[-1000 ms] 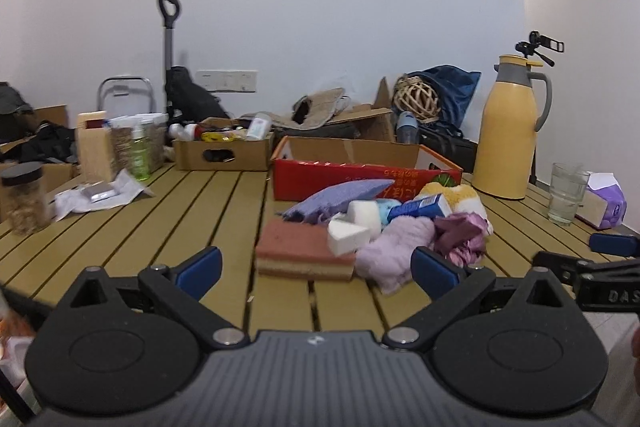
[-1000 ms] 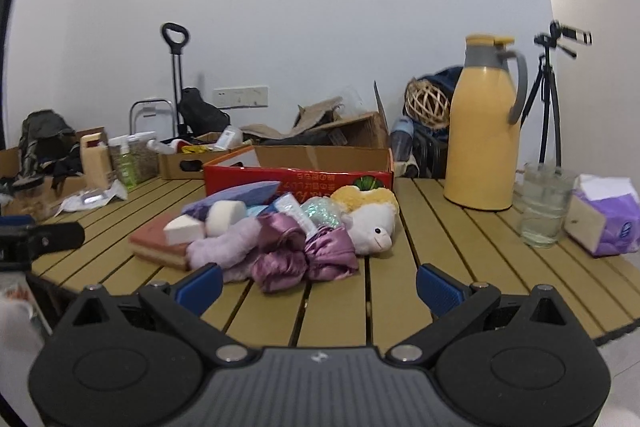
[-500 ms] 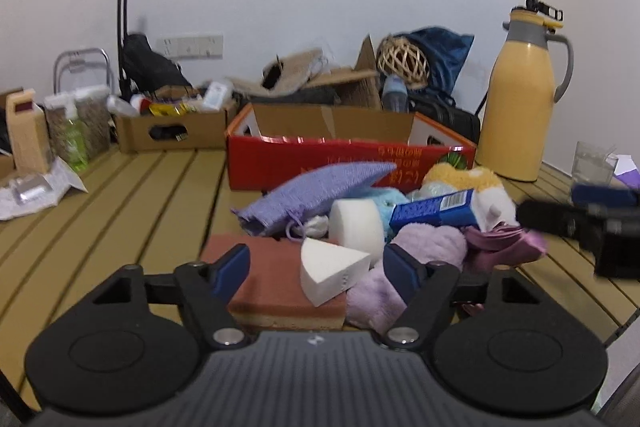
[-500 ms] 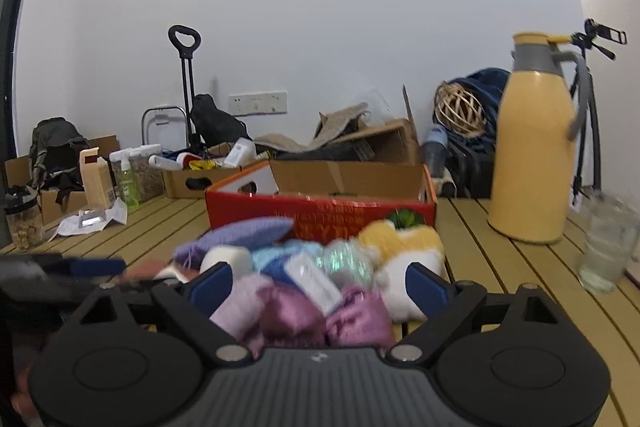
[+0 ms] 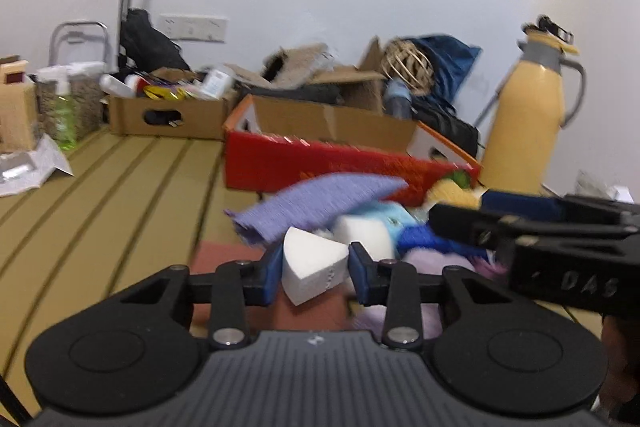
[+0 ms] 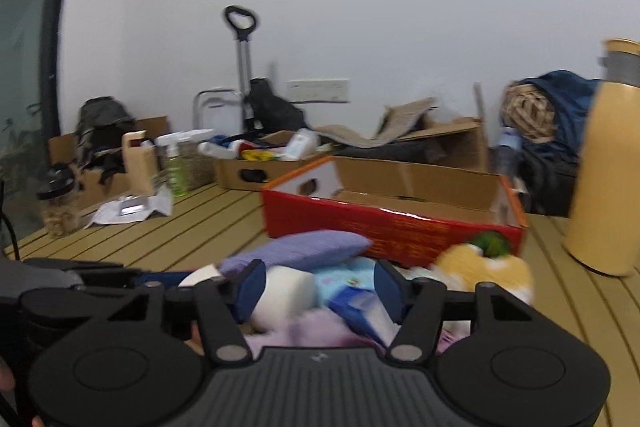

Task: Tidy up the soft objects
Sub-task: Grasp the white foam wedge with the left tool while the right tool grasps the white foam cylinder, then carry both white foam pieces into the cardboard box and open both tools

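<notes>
Left hand-held gripper [image 5: 313, 273] clamped the white sponge wedge [image 5: 313, 269] for boxing; right hand-held gripper [image 6: 316, 287] gaped over the pile.

Matte black handheld grippers with blue finger pads

The left gripper [image 5: 312, 269] is showing a ribbed grey-black housing, two round black discs, silver pivot screws on black linkage bars and blue pads [image 5: 270, 271]. The right gripper [image 6: 318, 289] is wearing the same build, and in the left view its side is bearing the raised letters "DAS".
</notes>
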{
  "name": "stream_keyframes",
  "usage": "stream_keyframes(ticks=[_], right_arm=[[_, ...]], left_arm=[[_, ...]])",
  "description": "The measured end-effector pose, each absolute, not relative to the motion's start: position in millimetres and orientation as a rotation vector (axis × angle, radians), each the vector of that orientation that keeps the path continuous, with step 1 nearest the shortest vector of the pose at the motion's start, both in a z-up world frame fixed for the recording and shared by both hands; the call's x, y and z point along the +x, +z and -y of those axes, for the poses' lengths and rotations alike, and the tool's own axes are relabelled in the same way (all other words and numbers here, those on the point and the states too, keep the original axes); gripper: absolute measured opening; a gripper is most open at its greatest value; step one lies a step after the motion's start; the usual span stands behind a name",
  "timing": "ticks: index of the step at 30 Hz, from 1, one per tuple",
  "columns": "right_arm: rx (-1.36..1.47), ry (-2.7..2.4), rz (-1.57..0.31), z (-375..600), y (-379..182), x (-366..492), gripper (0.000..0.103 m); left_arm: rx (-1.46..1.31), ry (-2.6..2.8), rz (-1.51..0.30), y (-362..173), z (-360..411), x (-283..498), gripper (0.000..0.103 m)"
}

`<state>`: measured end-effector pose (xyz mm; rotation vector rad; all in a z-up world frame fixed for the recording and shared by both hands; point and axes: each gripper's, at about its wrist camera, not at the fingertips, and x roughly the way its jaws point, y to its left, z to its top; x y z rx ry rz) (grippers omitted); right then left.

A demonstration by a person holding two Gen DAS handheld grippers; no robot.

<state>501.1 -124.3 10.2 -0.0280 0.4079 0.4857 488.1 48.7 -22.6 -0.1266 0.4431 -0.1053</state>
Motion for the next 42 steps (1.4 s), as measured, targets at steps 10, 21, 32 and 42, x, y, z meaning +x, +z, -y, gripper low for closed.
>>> stream_keyframes(ticks=[10, 21, 32, 42], right_arm=[[-0.153, 0.513, -0.572, 55.1, -11.9, 538.6, 0.039], [-0.139, 0.496, -0.489, 67.0, 13.4, 532.1, 0.029], [-0.066, 0.501, -0.418, 121.1, 67.7, 603.8, 0.029], [0.006, 0.37, -0.571, 148.5, 33.5, 802.9, 0.029]], left_arm=[[-0.138, 0.055, -0.426, -17.3, -95.9, 488.7, 0.036], [-0.14, 0.02, -0.38, 0.1, -94.8, 495.2, 0.036], [-0.048, -0.112, -0.31, 58.4, -68.1, 596.1, 0.036], [-0.029, -0.115, -0.554, 39.5, -55.1, 800.9, 0.038]])
